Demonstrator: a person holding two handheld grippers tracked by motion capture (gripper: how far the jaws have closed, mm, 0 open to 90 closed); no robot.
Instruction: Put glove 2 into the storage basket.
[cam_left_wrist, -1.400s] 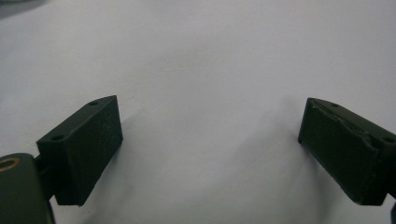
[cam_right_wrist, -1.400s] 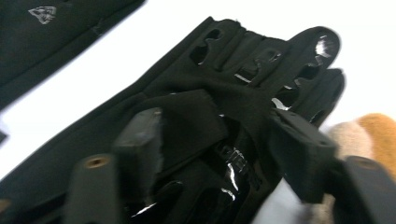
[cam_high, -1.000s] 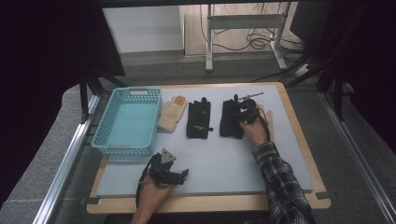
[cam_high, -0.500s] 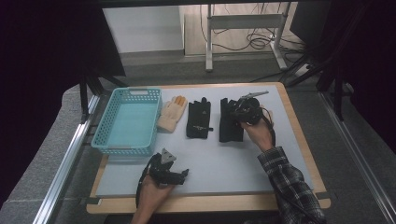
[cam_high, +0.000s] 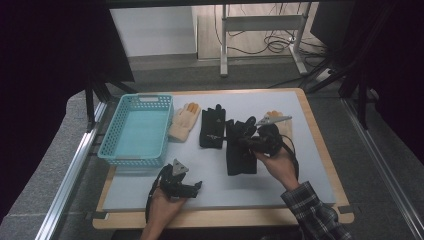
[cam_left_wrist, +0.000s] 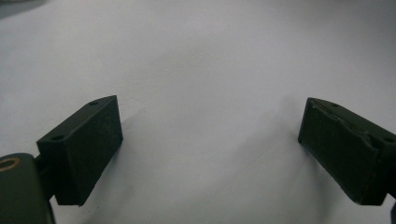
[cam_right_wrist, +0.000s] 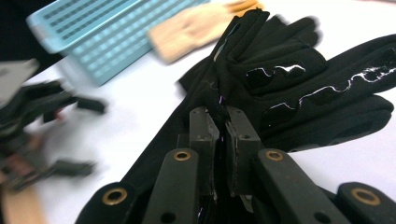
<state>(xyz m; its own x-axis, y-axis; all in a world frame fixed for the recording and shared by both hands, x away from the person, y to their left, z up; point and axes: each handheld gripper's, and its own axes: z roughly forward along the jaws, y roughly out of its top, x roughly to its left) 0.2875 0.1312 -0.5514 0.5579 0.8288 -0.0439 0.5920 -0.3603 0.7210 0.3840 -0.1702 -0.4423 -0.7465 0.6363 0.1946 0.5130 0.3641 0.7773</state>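
My right gripper (cam_high: 248, 142) (cam_right_wrist: 219, 127) is shut on a black glove (cam_high: 239, 155) (cam_right_wrist: 280, 79), pinching a fold of its fabric; the glove hangs partly lifted off the white mat (cam_high: 280, 175). A second black glove (cam_high: 212, 127) lies flat just left of it. A beige glove (cam_high: 184, 121) lies beside the blue basket (cam_high: 137, 131) (cam_right_wrist: 107, 32). Another beige glove (cam_high: 278, 119) shows behind the right gripper. My left gripper (cam_high: 194, 187) (cam_left_wrist: 210, 149) rests low over the mat near the front edge, jaws open with nothing between them.
The mat sits on a wooden board (cam_high: 220, 218) with a raised rim. The basket stands at the mat's left side. Bare mat lies between the two grippers and at the right front. The left hand and gripper (cam_right_wrist: 42, 126) appear blurred in the right gripper view.
The right gripper has carried the black glove up and toward the near left, off the back-right spot, uncovering a beige glove there. The left gripper has stayed put.
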